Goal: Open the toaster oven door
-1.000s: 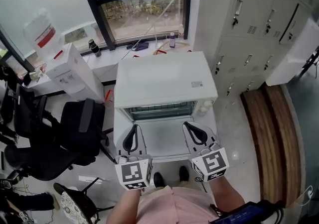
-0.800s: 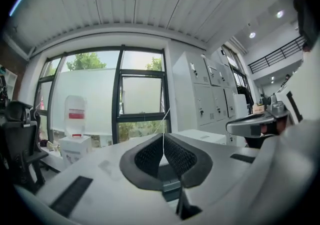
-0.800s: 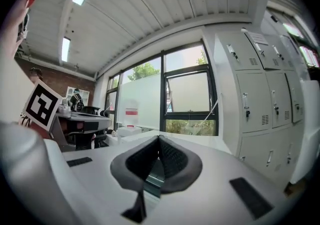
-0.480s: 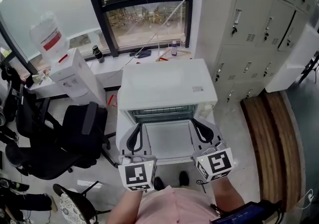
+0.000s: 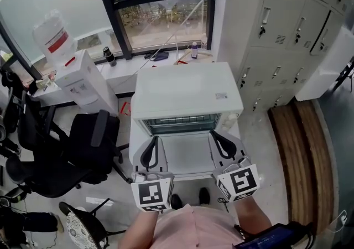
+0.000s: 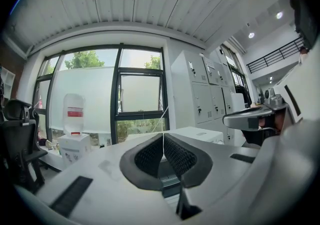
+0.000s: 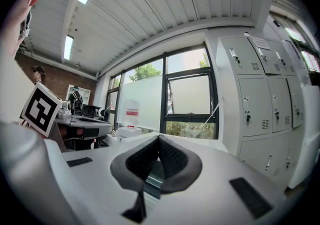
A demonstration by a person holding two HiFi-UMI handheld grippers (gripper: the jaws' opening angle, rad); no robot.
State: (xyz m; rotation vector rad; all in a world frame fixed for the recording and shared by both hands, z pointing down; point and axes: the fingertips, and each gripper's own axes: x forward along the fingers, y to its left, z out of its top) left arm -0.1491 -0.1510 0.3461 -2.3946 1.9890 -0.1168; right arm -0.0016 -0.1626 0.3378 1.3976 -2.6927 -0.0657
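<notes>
Change: hardly anything had moved in the last second; both grippers hung over the open door much as before, shifted only slightly
Lockers [image 5: 282,32]: grey bank filling the right side; every door closed
Window [image 5: 160,18]: dark-framed, behind the oven; greenery outside
Toaster oven [image 5: 185,96]: white, below the window, between the black office chair [image 5: 83,143] and the lockers; wire rack [image 5: 180,124] visible in its mouth
Oven door [image 5: 185,156]: folded down flat toward the person, fully open
Left gripper [image 5: 152,144]: above the door's left edge; jaws pressed together, pads meeting, nothing between them
Right gripper [image 5: 215,137]: above the door's right edge; jaws likewise closed on nothing
</notes>
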